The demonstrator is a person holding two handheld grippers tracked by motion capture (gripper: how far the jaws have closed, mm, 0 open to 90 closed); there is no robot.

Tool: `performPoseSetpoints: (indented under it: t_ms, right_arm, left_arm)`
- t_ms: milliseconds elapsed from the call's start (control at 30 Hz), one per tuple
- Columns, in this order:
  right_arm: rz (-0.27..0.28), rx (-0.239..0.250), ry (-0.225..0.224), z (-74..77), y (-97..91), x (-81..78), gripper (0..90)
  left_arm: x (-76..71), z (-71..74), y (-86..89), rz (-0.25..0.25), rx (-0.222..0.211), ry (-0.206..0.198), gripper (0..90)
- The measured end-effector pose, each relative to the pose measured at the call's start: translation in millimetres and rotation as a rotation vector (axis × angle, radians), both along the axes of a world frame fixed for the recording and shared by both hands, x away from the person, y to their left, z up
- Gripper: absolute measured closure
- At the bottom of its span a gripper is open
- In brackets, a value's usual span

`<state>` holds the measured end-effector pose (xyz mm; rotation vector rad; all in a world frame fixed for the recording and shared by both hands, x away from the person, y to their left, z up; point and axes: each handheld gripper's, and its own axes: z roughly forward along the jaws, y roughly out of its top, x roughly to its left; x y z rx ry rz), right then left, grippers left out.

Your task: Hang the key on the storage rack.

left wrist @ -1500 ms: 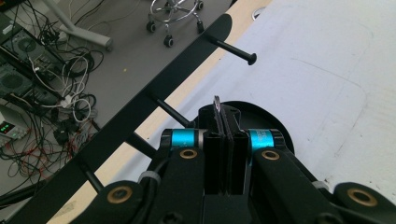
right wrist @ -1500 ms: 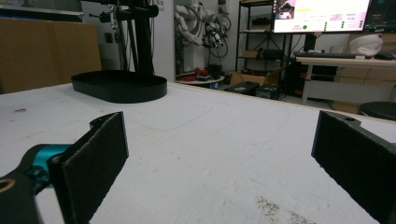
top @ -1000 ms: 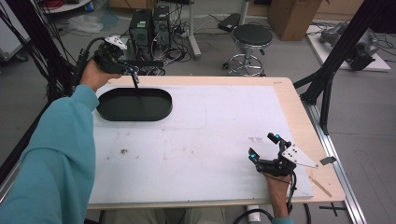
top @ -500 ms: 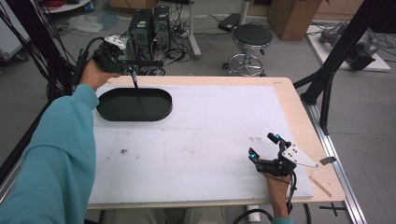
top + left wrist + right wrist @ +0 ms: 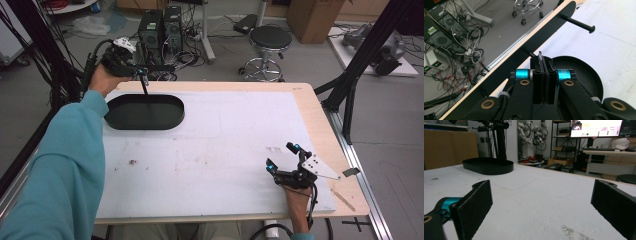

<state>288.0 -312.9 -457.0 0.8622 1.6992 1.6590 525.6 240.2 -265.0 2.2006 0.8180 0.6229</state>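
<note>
Two risks stand out, both arising from how narrow the hold looks. The left gripper [image 5: 141, 75] is at the far left corner of the table [image 5: 225, 135], above the black stand [image 5: 145, 112]. Its jaws are pressed together with almost no gap, apparently pinching the thin top edge of the stand's upright bar [image 5: 524, 57]; a silvery sliver shows between the pads, and exactly what it is cannot be told. With so little material in the jaws, I judge that a lift or pull could let the stand swing or slip out, and its oval tray base could drop back onto the white table top or tip over. The stand also sits near the table's back edge, so a push away from the person could send it toward the floor and the cables there. A horizontal peg [image 5: 580, 23] juts from the bar and could catch on a jaw. The right gripper [image 5: 281, 156] rests low at the near right of the table, jaws spread wide and holding nothing, well apart from the stand, which its own view shows far off to the left.
</note>
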Motion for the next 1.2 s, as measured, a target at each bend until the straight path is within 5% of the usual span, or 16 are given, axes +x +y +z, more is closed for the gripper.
performPoseSetpoints:
  t_ms: [100, 167, 267, 367, 467, 533, 667, 867, 1033, 1200]
  right_arm:
    - [0.000, -0.001, -0.001, 0.0, 0.0, 0.0, 3.0]
    - [0.001, -0.001, 0.001, 0.0, 0.1, -0.1, 3.0]
    - [0.001, -0.002, -0.001, 0.0, 0.1, -0.2, 3.0]
    - [0.002, -0.001, 0.000, 0.0, 0.1, -0.2, 3.0]
    - [0.002, -0.001, 0.000, 0.0, 0.3, -0.2, 3.0]
    - [0.001, -0.001, 0.000, 0.1, 0.3, 0.0, 3.0]
    - [0.000, -0.002, -0.001, 0.0, 0.3, 0.0, 3.0]
    - [0.001, -0.003, 0.000, 0.1, 0.3, 0.0, 3.0]
    - [0.002, -0.008, -0.007, -0.1, 0.9, -0.8, 3.0]
    - [0.003, -0.011, -0.009, -0.1, 0.7, -0.4, 2.9]
  left_arm:
    - [0.7, -1.0, -0.4, 0.016, -0.002, -0.017, 87.0]
    - [0.5, 0.1, 0.6, 0.052, -0.018, -0.050, 75.9]
    - [-2.4, 1.5, 4.7, 0.083, -0.031, -0.137, 53.2]
    - [-10.2, 2.5, 12.2, 0.083, -0.087, -0.237, 41.3]
    - [-24.5, 6.2, 19.5, 0.131, -0.151, -0.341, 15.0]
    - [-35.3, 9.1, 25.5, 0.100, -0.237, -0.329, 8.6]
    - [-65.1, 10.7, 33.9, 0.037, -0.335, -0.352, 1.7]
    - [-114.1, 5.1, 42.4, -0.032, -0.383, -0.357, 1.7]
    - [-157.6, -16.1, 45.9, -0.071, -0.456, -0.357, 1.7]
    - [-201.0, -60.8, 49.7, -0.075, -0.503, -0.360, 1.7]
